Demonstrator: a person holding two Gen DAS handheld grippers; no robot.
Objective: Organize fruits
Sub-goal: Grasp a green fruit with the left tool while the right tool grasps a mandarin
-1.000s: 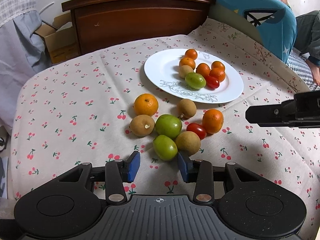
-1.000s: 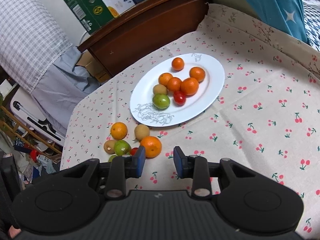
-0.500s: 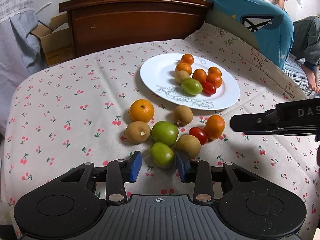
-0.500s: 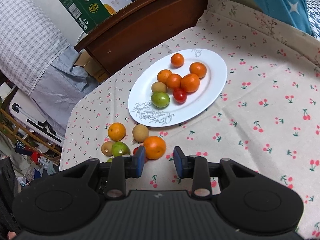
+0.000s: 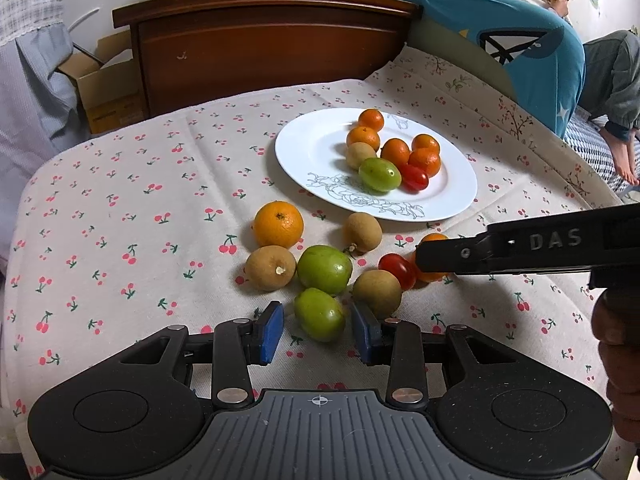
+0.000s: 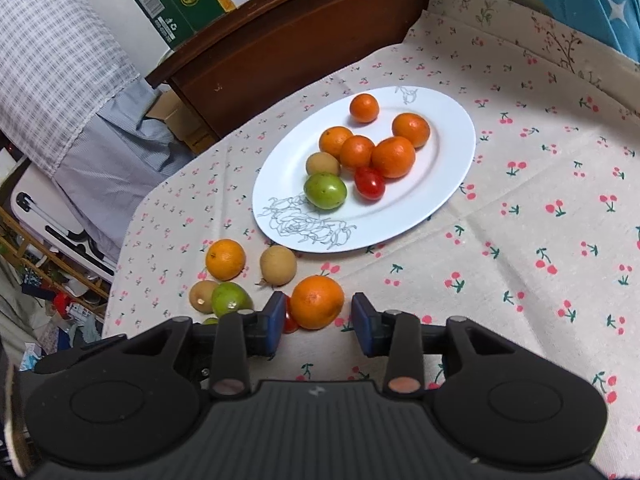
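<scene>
A white plate (image 5: 312, 148) holds several oranges, a brown fruit, a green fruit and a red tomato; it also shows in the right wrist view (image 6: 452, 160). Loose fruits lie on the cloth in front of it. My left gripper (image 5: 318, 330) is open, its blue pads on either side of a small green fruit (image 5: 319, 314), not touching. My right gripper (image 6: 316, 322) is open around a loose orange (image 6: 317, 301); a red tomato (image 6: 289, 320) sits by its left pad. In the left wrist view the right gripper's finger (image 5: 480, 254) covers that orange (image 5: 431, 276).
Other loose fruits: an orange (image 5: 278, 224), a big green fruit (image 5: 324, 269), brown fruits (image 5: 270, 267) (image 5: 363, 232) (image 5: 377, 289), a tomato (image 5: 398, 270). A wooden headboard (image 5: 260, 40) stands behind the table. A person (image 5: 580, 40) sits at the far right.
Both grippers have moved forward and down. The left pads now flank the small green fruit and the right pads now flank the loose orange.
</scene>
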